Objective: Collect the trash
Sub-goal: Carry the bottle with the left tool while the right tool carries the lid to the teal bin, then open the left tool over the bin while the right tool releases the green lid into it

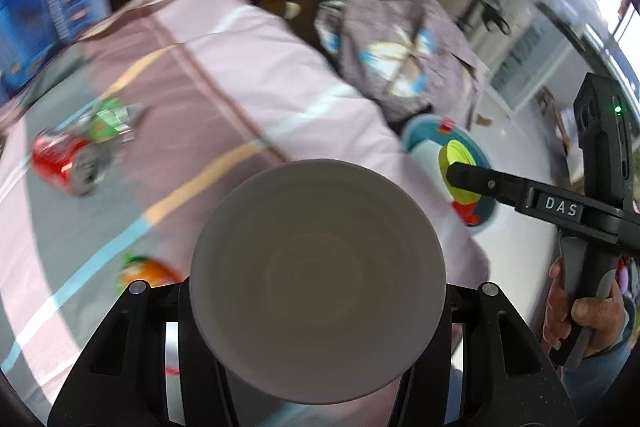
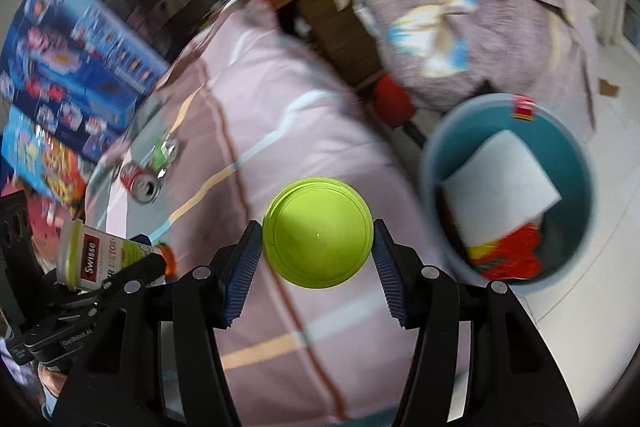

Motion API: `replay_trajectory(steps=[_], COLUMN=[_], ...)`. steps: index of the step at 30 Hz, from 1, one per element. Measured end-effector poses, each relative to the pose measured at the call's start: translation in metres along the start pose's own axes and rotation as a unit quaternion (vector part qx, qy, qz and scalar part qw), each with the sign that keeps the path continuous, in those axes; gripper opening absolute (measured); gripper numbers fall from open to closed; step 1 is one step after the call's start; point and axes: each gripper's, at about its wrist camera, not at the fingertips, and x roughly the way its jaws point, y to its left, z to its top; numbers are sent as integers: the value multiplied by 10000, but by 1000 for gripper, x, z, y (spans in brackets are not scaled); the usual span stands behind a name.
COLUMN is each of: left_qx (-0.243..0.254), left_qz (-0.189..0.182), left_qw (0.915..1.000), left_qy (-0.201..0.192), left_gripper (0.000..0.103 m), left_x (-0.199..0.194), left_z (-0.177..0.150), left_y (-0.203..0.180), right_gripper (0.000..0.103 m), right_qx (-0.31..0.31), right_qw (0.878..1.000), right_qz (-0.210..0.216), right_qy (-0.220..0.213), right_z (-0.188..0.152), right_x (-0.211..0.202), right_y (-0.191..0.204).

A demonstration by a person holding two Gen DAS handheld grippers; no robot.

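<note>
Green lid (image 2: pixel 318 231) clamped between right jaws; left jaws grip white bottle (image 1: pixel 318 281) base-first

A: Colours? The bedspread (image 2: pixel 280 99) is pale pink, with stripes in peach, light blue and brown crossing it like a plaid. The lid (image 2: pixel 318 231) between the black fingers with blue ribbed pads (image 2: pixel 244 267) is lime green.

B: And the bin (image 2: pixel 568 147) at three o'clock is teal inside, with a white sheet (image 2: pixel 500 183) and red-and-yellow wrappers (image 2: pixel 508 255) in it. The can (image 1: pixel 66 163) at nine o'clock is red with a silver end (blurry, though). The jar (image 2: pixel 94 255) has a white, green and red label, and its base (image 1: pixel 318 281) looks plain grey-white.
</note>
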Motion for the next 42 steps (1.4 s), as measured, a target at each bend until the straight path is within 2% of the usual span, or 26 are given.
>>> replay_trajectory(steps=[9,17,29,31,33,34,40,42], left_qx=[773,1152,1228,1194,1152,1115,999,932], left_qz=[-334,-495,-620,-595,-566,-579,-478,-470], left_qw=[9957,9897,9838,9841,9845,9850,9887,9900], left_qy=[397,689,1147,1168,1191,1186,1013,954], left_gripper=[51,51,52,56,68,71,77,82], left_x=[48,92,167,175,179,180,171,165], left_z=[23,43,66,69,72,73,76,76], left_y=[-94,-147,-185,-187,-185,-184,-175,-170], right_gripper=[53,54,54,54,54,54,54,54], right_qx=[936,1388,1643,1658,1674,1673,1594,1571], right_qw=[9944,9891,9851,9848,9845,9845,9858,9862], right_qz=[-256,-376,-489,-507,-528,-532,-529,-522], right_qy=[-422,-329,-127,-94,-50,-36,46,67], right_z=[0,-5,3,4,7,8,16,18], right_x=[-45,-41,-20,-17,-14,-13,-5,-3], right_y=[-108,-161,-193,-195,-197,-198,-198,-197])
